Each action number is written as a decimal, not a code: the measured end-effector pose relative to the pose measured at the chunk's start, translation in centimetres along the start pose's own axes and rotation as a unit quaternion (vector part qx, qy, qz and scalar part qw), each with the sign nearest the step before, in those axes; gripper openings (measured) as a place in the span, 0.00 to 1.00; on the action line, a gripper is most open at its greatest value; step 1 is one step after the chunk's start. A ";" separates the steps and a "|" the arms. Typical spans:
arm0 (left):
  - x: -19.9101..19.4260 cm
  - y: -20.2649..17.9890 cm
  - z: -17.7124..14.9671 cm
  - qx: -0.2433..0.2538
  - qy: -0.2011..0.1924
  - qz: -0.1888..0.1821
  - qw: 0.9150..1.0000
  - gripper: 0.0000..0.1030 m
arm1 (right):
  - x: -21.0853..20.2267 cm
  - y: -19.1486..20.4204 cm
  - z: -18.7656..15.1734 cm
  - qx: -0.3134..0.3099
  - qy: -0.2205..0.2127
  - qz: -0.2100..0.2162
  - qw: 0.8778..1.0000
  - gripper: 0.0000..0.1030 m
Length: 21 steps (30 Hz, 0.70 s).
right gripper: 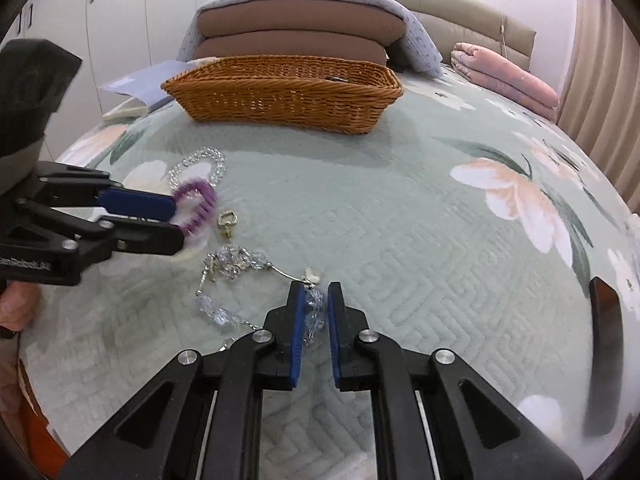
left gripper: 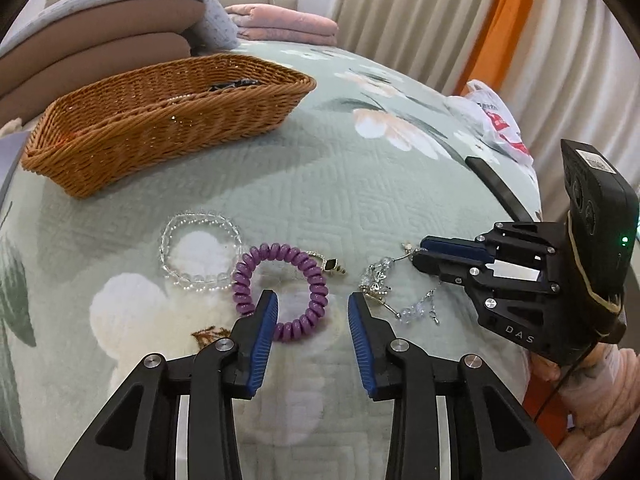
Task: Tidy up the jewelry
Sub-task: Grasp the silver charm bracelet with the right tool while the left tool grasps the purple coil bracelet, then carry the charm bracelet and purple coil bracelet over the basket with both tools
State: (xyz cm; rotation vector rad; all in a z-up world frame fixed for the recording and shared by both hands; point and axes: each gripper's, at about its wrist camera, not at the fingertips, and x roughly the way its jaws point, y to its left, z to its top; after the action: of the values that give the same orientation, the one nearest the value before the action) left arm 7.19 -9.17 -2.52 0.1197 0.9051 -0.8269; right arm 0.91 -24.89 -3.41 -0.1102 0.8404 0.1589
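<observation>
Two tools work the bed (right gripper: 400, 216) at once: my right tool (right gripper: 314, 312) has its pads nearly together around the crystal bead chain (right gripper: 232, 264), my left tool (left gripper: 312, 308) stands apart astride the purple coil band (left gripper: 280, 292). Best squeeze beads, not wire, then lift slowly. Chain's long axis runs from 5 toward 10 o'clock; wicker basket (right gripper: 280, 104) waits at 12.

Quilted bed (right gripper: 400, 216): wicker basket (right gripper: 280, 96), bracelets (left gripper: 200, 252), folded blankets (right gripper: 504, 76).
</observation>
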 end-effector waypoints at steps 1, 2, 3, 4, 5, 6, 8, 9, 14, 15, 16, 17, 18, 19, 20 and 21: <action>0.3 -0.2 0.1 0.003 0.003 0.004 1.000 0.36 | 0.0 0.3 0.0 -0.008 0.000 -0.002 1.000 0.18; 0.5 -0.5 0.1 0.011 0.006 0.014 1.000 0.36 | 0.1 0.6 0.0 -0.016 -0.001 -0.006 1.000 0.18; 0.7 -0.8 0.1 0.016 0.006 0.020 1.000 0.36 | 0.1 0.8 0.1 -0.021 0.000 -0.008 1.000 0.18; 0.9 -1.1 0.1 0.023 0.008 0.028 0.999 0.36 | 0.3 1.0 0.2 -0.025 0.001 -0.008 1.000 0.18; 1.0 -1.2 0.1 0.026 0.009 0.033 0.999 0.36 | 0.5 1.0 0.3 -0.028 0.003 -0.006 1.000 0.19; 1.2 -1.3 0.1 0.030 0.011 0.039 0.999 0.36 | 0.7 1.0 0.4 -0.031 0.005 -0.004 1.000 0.19; 1.6 -1.8 0.1 0.039 0.013 0.052 0.998 0.36 | 0.9 1.0 0.7 -0.036 0.010 0.002 0.999 0.19; 1.6 -1.9 0.0 0.042 0.013 0.055 0.998 0.36 | 0.9 1.0 0.8 -0.035 0.010 0.005 0.999 0.19; 1.6 -1.9 -0.2 0.048 0.012 0.057 0.997 0.12 | 0.6 0.4 0.3 -0.026 0.001 0.024 0.999 0.11; 1.6 -1.8 -0.3 0.046 0.012 0.057 0.997 0.11 | 0.4 0.3 0.2 -0.021 -0.002 0.028 0.999 0.11; 1.5 -1.7 -0.3 0.042 0.011 0.057 0.997 0.11 | 0.2 0.1 0.2 -0.014 -0.004 0.033 0.999 0.11; 1.4 -1.6 -0.3 0.039 0.009 0.054 0.998 0.10 | 0.0 -0.2 0.2 -0.006 -0.007 0.039 0.999 0.11; 1.3 -1.5 -0.2 0.036 0.008 0.053 0.998 0.10 | -0.1 -0.4 0.2 0.000 -0.008 0.044 0.999 0.11; 1.2 -1.4 -0.2 0.032 0.006 0.050 0.998 0.10 | -0.4 -0.8 0.2 0.014 -0.012 0.057 0.998 0.11; 1.0 -1.3 -0.2 0.028 0.003 0.047 0.999 0.10 | -0.7 -1.2 0.2 0.027 -0.016 0.069 0.997 0.11; 0.9 -1.2 -0.2 0.025 0.002 0.044 0.999 0.10 | -0.9 -1.4 0.3 0.036 -0.018 0.077 0.996 0.11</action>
State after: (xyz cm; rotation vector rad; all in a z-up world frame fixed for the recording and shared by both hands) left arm 6.55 -10.51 -3.02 0.2036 0.8764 -0.7676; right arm 0.85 -26.33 -2.48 0.0252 0.8167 0.2737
